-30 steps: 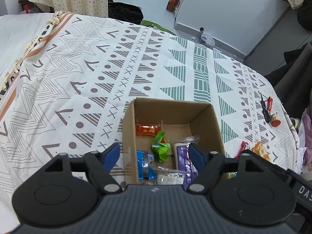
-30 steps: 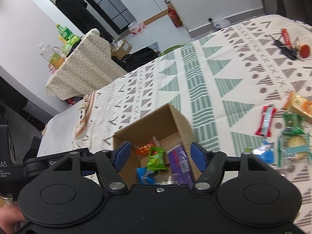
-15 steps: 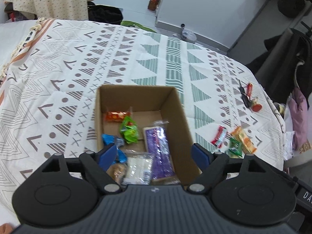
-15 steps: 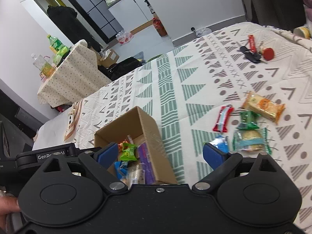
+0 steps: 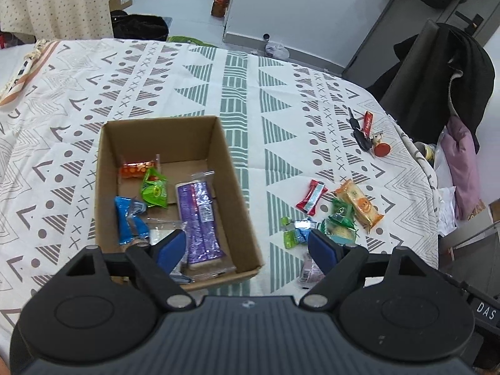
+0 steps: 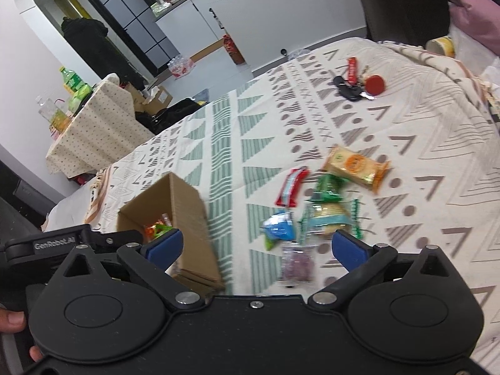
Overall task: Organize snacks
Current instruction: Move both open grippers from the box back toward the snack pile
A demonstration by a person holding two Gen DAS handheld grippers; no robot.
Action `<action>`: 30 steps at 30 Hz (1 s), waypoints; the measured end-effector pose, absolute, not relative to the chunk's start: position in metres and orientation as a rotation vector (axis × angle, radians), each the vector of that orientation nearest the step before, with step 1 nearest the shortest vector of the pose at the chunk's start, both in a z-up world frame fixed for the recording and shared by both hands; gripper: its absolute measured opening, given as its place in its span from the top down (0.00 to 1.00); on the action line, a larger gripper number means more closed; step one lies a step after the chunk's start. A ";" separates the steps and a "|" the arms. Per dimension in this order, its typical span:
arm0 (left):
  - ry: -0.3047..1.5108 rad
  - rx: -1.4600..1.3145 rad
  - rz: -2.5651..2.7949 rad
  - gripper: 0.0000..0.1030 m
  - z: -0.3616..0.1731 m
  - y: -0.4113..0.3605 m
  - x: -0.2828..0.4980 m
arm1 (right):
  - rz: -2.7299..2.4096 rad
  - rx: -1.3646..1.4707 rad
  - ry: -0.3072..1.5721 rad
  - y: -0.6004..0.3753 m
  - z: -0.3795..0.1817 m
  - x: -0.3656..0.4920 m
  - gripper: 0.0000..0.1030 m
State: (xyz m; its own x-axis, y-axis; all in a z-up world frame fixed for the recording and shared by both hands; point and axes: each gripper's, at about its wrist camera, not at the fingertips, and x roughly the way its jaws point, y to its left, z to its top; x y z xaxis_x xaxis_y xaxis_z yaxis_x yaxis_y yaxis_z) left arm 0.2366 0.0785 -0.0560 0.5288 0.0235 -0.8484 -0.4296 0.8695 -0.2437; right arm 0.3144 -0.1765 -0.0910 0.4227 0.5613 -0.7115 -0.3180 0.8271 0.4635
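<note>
From the left wrist, the left gripper (image 5: 247, 247) gapes wide and empty above the cardboard box (image 5: 240, 193); loose snacks (image 5: 340, 215) lie at 3 o'clock.

From the right wrist, the right gripper (image 6: 254, 247), wide and empty, could snag the purple packet (image 6: 297, 264) against neighbouring wrappers.

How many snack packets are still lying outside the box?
6, clustered right of the cardboard box: red wrapper, orange pack, dark green packet, cracker pack, blue packet, purple packet nearest the camera. Overlaps may hide another.
</note>
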 end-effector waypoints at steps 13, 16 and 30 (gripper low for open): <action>0.976 -0.431 0.270 0.18 -0.058 0.028 0.248 | 0.543 0.324 0.988 -0.227 -0.109 0.339 0.00; 1.000 -0.400 0.248 0.18 -0.064 0.012 0.253 | 0.537 0.333 1.009 -0.235 -0.123 0.344 0.00; 1.062 -0.362 0.188 0.23 -0.108 -0.048 0.277 | 0.556 0.421 1.052 -0.267 -0.157 0.359 0.00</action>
